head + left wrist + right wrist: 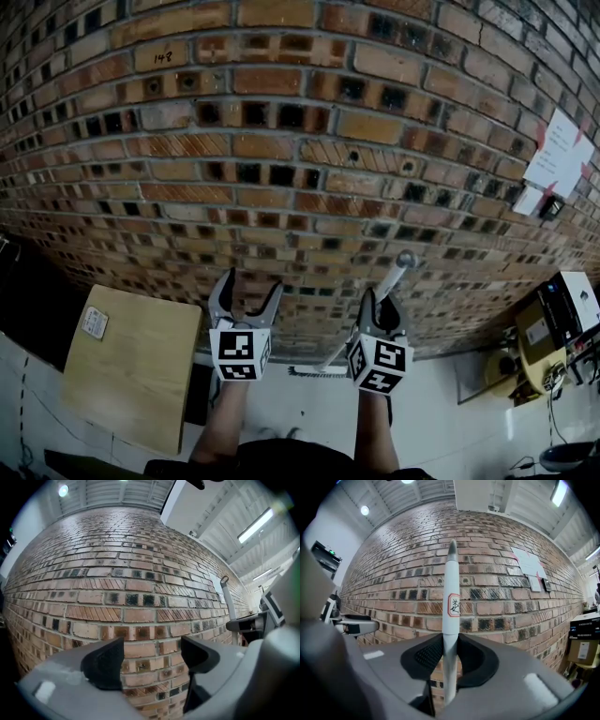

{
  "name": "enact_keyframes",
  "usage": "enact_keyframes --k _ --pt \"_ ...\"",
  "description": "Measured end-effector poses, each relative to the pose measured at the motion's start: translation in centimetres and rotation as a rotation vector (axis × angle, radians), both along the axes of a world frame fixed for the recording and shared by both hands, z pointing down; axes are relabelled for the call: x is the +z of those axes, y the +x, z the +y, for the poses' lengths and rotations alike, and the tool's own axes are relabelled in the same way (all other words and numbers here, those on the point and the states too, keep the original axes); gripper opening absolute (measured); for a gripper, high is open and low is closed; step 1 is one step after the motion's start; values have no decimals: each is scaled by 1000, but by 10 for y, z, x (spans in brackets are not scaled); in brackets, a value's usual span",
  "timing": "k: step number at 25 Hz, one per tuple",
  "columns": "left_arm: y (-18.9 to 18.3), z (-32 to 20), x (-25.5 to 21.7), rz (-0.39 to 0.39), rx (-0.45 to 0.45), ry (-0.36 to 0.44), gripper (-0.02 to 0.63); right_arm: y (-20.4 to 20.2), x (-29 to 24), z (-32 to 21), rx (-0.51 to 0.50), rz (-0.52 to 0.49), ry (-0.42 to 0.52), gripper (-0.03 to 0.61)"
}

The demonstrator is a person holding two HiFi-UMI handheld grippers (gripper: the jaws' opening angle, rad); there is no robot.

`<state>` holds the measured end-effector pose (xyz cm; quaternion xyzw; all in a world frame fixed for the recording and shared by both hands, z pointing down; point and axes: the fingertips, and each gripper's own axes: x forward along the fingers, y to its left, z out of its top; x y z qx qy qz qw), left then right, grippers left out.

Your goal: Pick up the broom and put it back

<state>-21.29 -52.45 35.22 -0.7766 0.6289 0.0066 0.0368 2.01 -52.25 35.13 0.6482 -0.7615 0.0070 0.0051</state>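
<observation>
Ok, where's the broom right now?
The broom is clamped by its white handle in the right gripper, upright in front of the brick wall; in the head view it is right of centre, beside the empty left gripper.

Pale floor [309, 405] bearing wooden table [131, 367]

The broom [392, 279] stands before the wall [281, 112], with a board [131, 366] to its left.
</observation>
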Motion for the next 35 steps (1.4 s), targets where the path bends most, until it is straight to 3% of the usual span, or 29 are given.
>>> enact_keyframes --k 9,20,29,35 --pt "9 -3 2 -6 31 -11 383 7 9 -2 18 12 -15 92" --pt "40 -4 17 -18 109 -45 383 26 48 3 52 33 -105 92" --pt "88 -3 43 -19 248 -76 383 50 100 10 82 28 -186 92" --pt "120 -9 87 -38 337 -127 383 63 149 7 76 45 -230 92"
